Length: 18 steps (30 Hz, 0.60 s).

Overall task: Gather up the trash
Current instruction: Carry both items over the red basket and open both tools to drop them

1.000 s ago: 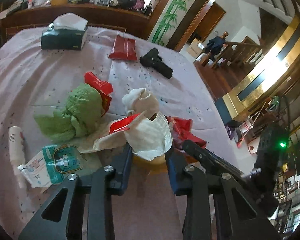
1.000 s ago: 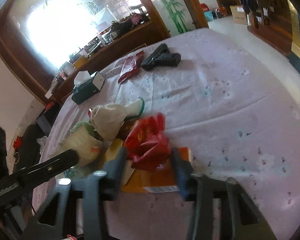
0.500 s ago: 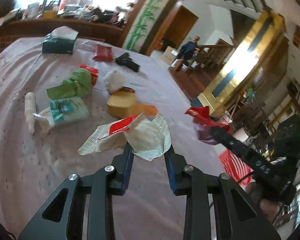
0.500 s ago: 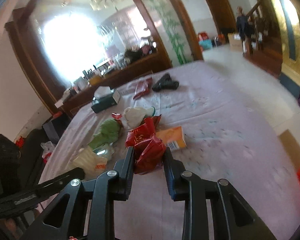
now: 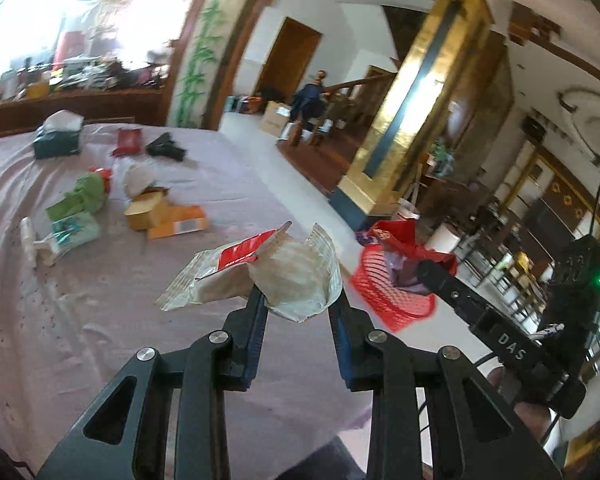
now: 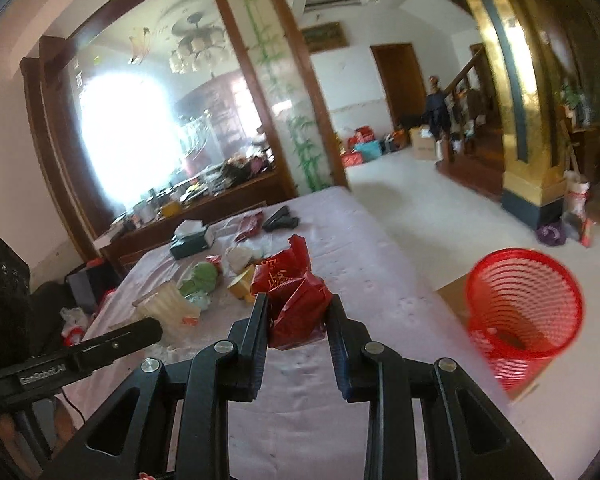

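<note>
Now both grippers are carrying trash above the pink-clothed table (image 5: 80, 320). The left gripper (image 5: 298, 304) is pinching a crumpled pale plastic wrapper (image 5: 292, 276) with a red label, its fingers clamped on it. The right gripper (image 6: 298, 316) is squeezing a crumpled red wrapper (image 6: 296, 300) between its fingers. A red mesh wastebasket (image 6: 526, 312) is sitting on the floor just beside the table's edge. Further back on the cloth are lying a green towel (image 5: 86, 196), a yellow box (image 5: 146, 210) and a tissue box (image 5: 56, 140).
</note>
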### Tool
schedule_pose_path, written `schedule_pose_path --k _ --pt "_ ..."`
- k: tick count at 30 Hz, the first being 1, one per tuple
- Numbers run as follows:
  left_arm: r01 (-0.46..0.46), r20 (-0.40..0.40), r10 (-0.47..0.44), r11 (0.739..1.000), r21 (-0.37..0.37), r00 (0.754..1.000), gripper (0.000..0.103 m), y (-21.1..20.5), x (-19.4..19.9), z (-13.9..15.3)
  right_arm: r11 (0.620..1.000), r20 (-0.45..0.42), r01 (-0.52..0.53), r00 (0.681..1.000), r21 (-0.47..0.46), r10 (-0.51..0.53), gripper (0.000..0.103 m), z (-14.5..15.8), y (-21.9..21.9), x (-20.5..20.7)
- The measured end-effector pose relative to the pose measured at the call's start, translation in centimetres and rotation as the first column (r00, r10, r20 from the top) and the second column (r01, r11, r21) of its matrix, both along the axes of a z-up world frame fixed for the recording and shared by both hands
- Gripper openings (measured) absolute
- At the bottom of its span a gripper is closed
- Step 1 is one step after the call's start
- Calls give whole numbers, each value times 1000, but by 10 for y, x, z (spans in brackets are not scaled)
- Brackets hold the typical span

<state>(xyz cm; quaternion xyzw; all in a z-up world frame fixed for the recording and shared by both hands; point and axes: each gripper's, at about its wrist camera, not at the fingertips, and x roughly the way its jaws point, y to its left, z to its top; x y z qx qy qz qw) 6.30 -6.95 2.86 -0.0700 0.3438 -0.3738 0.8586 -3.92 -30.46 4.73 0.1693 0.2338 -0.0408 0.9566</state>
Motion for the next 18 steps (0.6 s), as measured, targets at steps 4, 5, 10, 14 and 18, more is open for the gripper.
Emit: schedule_pose_path --k 4,5,10,14,18 --pt "68 7 -68 998 -7 998 29 -25 -17 8 999 19 54 998 -6 -54 29 7 -11 -27" --pt "86 8 -86 996 -6 996 29 -31 -20 9 998 23 62 998 -7 -62 29 8 -13 -33" --pt "151 24 -151 989 -6 988 29 -62 -33 15 992 55 124 991 -13 -123 29 17 -30 -55" --pt "180 27 -180 984 3 983 29 -85 -38 18 988 67 155 986 -11 -154 29 20 -45 -66" --pt "206 25 -207 978 13 978 29 -105 -39 19 983 72 185 980 5 -185 29 16 -63 -78"
